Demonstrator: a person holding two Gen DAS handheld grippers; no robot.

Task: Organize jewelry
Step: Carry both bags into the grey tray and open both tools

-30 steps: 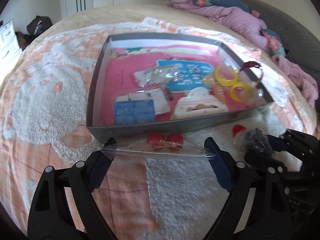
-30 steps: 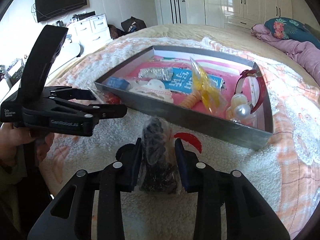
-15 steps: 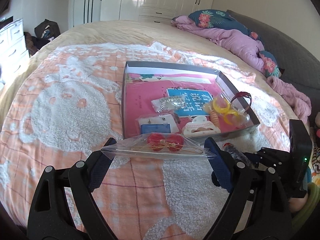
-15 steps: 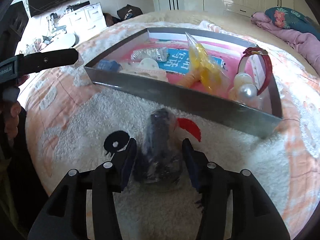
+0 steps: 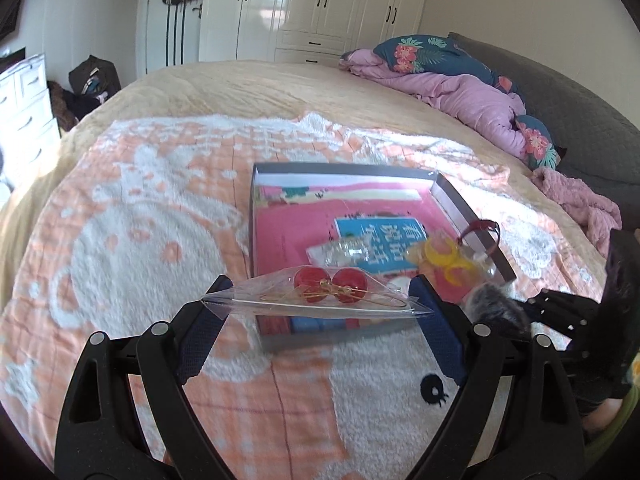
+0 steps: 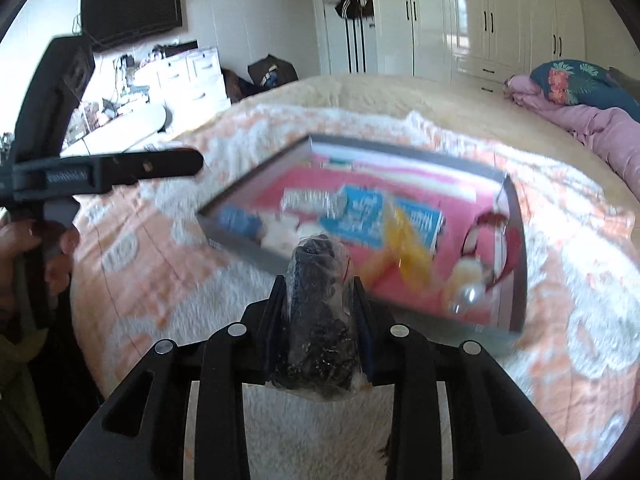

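Observation:
My left gripper [image 5: 318,300] is shut on a clear bag with two red ball earrings [image 5: 330,290], held stretched between its fingertips above the bed. My right gripper [image 6: 320,292] is shut on a clear bag of dark jewelry [image 6: 320,320], lifted off the blanket. The grey tray [image 5: 344,170] with a pink lining lies ahead of both; it also shows in the right wrist view [image 6: 400,150]. It holds several bagged pieces: yellow hoops [image 5: 444,256], a red bracelet [image 6: 496,224], pearls [image 6: 468,292].
The tray lies on an orange and white fleece blanket [image 5: 140,240] on a bed. A purple quilt and floral pillows [image 5: 460,88] lie at the far right. White wardrobes [image 5: 320,8] and a drawer unit [image 6: 180,76] stand beyond.
Both grippers have risen away from the bed with their bags. The right gripper has closed tighter on the dark bag and lifted it off the blanket.

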